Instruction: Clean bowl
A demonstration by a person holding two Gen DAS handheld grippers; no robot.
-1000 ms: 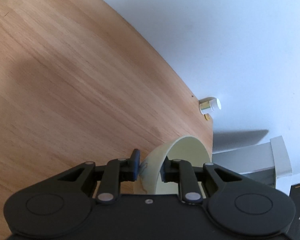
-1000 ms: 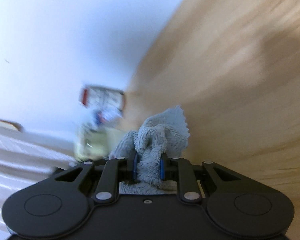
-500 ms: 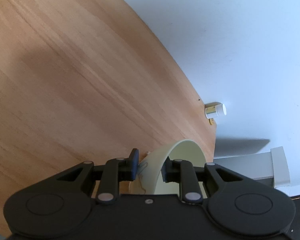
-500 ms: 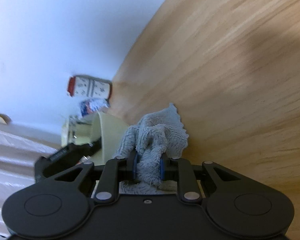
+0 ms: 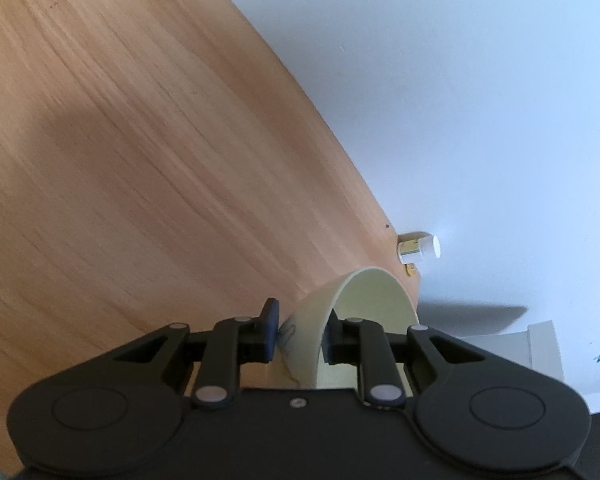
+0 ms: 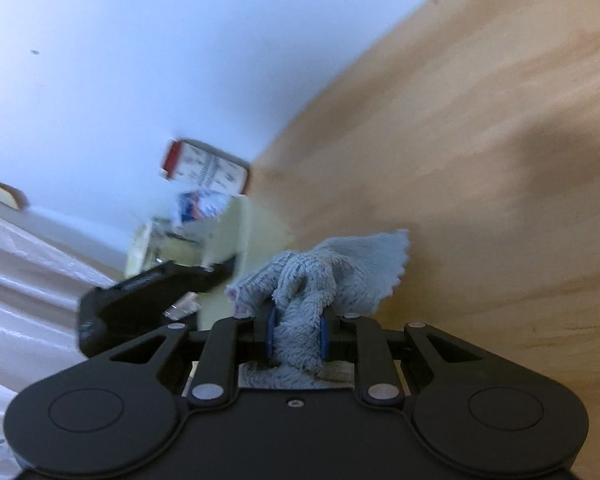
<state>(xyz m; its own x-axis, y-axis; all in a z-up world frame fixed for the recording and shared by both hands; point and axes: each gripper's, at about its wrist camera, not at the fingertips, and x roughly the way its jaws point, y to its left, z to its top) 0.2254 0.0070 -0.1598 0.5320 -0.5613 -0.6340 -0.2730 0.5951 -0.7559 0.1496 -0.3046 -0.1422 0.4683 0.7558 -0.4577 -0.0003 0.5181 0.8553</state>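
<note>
bowl [image 5: 364, 312]: pale yellow, tipped on edge off the wooden table [image 5: 140, 160], wall caught between the jaws of the left gripper [image 5: 302, 338], rim arching up ahead of the fingertips; seen again in the right wrist view [image 6: 256, 236], blurred, just left of and ahead of the right gripper.
left gripper: clamped on the bowl wall, one pad outside, one inside.
right gripper [image 6: 296, 338]: pinched tight on a grey cloth [image 6: 332, 268], bunched and spilling forward past the fingertips.
bowl handling: judged rigid and fairly light; smooth surface, likely slippery under a narrow pinch; probably breakable if dropped onto the table; faint drawn marking on the outer wall near the left pad.
hold point: rim wall as now, deep enough that the pads sit on flat wall, not the lip.
cloth handling: soft, fluffy, limp; bends around curves, gives no push unless bunched.
around: small white-capped jar [image 5: 418, 248] ahead and right of the left gripper, by the wall; red-lidded patterned tin [image 6: 204, 172] and blurred clutter beyond the bowl, ahead-left of the right gripper.
in the way: left gripper's own body [image 6: 156, 292] beside the bowl, close to the cloth's path into the opening.
</note>
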